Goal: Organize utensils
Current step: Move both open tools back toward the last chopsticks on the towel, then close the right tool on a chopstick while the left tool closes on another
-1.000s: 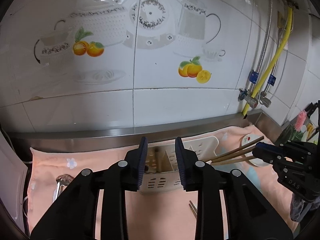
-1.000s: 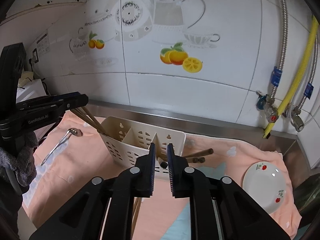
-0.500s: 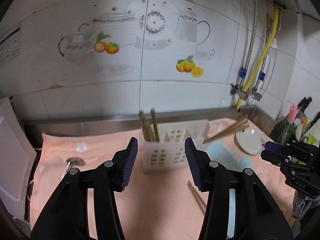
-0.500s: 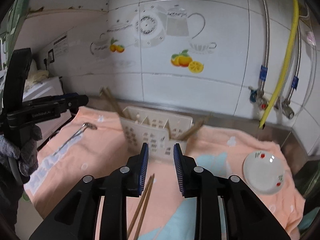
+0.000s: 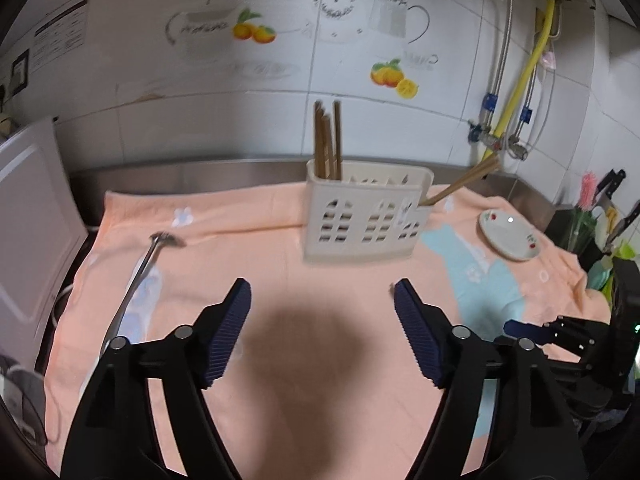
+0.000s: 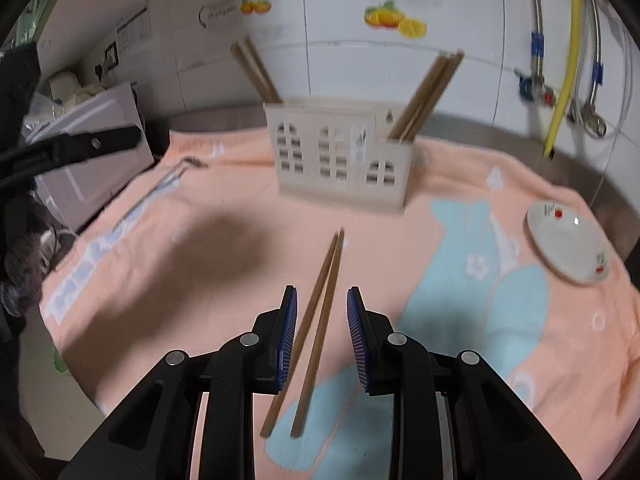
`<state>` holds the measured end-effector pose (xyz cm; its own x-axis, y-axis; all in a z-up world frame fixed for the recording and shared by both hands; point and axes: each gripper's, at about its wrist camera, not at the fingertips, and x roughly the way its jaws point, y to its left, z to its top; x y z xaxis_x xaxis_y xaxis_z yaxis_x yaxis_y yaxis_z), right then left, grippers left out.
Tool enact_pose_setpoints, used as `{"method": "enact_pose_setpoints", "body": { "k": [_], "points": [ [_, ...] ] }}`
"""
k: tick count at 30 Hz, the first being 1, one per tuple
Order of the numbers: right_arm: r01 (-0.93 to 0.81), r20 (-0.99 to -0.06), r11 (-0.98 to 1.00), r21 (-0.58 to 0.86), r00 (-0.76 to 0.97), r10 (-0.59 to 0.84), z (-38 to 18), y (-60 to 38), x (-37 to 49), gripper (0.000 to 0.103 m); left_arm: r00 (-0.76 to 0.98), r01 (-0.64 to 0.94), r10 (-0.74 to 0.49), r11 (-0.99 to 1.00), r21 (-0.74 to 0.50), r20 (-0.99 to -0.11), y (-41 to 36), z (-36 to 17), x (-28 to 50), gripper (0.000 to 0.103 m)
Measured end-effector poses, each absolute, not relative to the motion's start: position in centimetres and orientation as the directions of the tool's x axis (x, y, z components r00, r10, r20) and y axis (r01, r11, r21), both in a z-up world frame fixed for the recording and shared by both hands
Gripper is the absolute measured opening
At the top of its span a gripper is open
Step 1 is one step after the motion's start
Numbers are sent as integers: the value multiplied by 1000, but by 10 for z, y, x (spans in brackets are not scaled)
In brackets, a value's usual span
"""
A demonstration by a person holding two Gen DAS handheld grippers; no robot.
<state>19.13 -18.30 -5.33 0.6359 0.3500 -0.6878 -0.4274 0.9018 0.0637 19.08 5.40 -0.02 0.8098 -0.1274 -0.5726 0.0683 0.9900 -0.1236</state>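
A cream slotted caddy stands on the peach towel. Brown chopsticks stand upright in its left slot and more chopsticks lean out of its right slot. My left gripper hovers in front of the caddy, its jaws opening wide with nothing between them. A loose chopstick pair lies on the towel and runs between the fingers of my right gripper, which is open a little, pads not touching the pair. A metal spoon lies at the left.
A small white plate sits on the towel at the right. A white appliance borders the left edge. A steel ledge and tiled wall with pipes close off the back. Knives stand far right.
Both grippers let go of chopsticks that now stand in the caddy, then drew back and sank. The left jaws spread wide. The loose pair now lies between the right jaws.
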Motion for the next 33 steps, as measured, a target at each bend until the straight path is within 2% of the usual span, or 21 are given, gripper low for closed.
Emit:
{"method": "enact_pose_setpoints", "body": {
  "k": [9, 22, 33],
  "points": [
    [-388, -745, 914, 121, 572, 342, -106, -181, 193, 18, 783, 15, -114, 986, -164, -611, 65, -34, 167, 81],
    [-362, -778, 923, 127, 541, 319, -127, -171, 211, 9, 760, -13, -97, 986, -163, -643, 72, -57, 156, 81],
    [-353, -782, 931, 90, 553, 285, -132, -165, 212, 8, 736, -7, -112, 985, -173, -667, 66, -70, 156, 81]
  ]
}}
